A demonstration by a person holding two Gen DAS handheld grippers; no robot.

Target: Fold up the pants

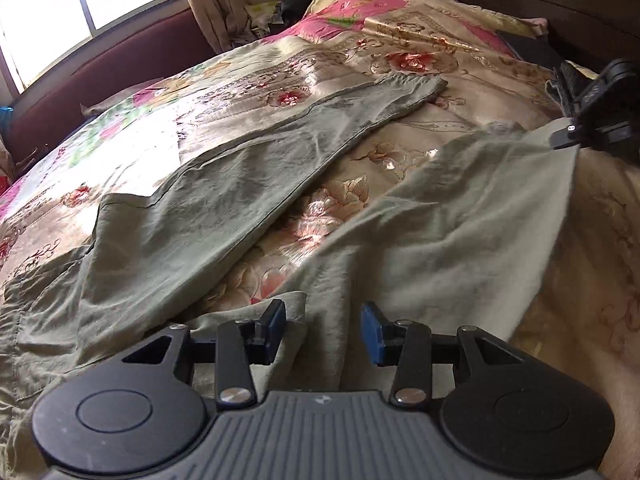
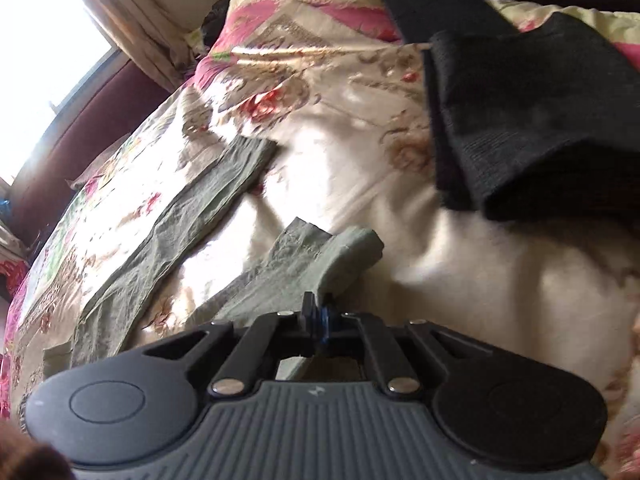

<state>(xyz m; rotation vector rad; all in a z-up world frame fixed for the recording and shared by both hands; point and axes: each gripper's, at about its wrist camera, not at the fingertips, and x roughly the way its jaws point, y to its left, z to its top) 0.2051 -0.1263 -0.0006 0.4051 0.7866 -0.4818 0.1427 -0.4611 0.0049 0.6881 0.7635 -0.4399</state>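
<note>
Olive-green pants (image 1: 200,208) lie spread on a flowered bedspread (image 1: 400,60) with the two legs apart. My left gripper (image 1: 324,330) hovers open just over the crotch area, blue pads wide apart, cloth lying beneath the gap but not pinched. The farther leg (image 1: 360,108) lies flat toward the pillows. The nearer leg (image 1: 460,208) is lifted at its end by my right gripper (image 1: 568,136). In the right wrist view that gripper (image 2: 320,314) is shut on the hem of this leg (image 2: 304,264), and the other leg (image 2: 180,216) rests flat to the left.
Black folded garments (image 2: 520,112) lie on the bedspread at the upper right, close to the held hem. A maroon padded bed frame (image 1: 100,80) and a bright window (image 1: 60,0) with curtains run along the left. Clutter sits beyond the pillow end.
</note>
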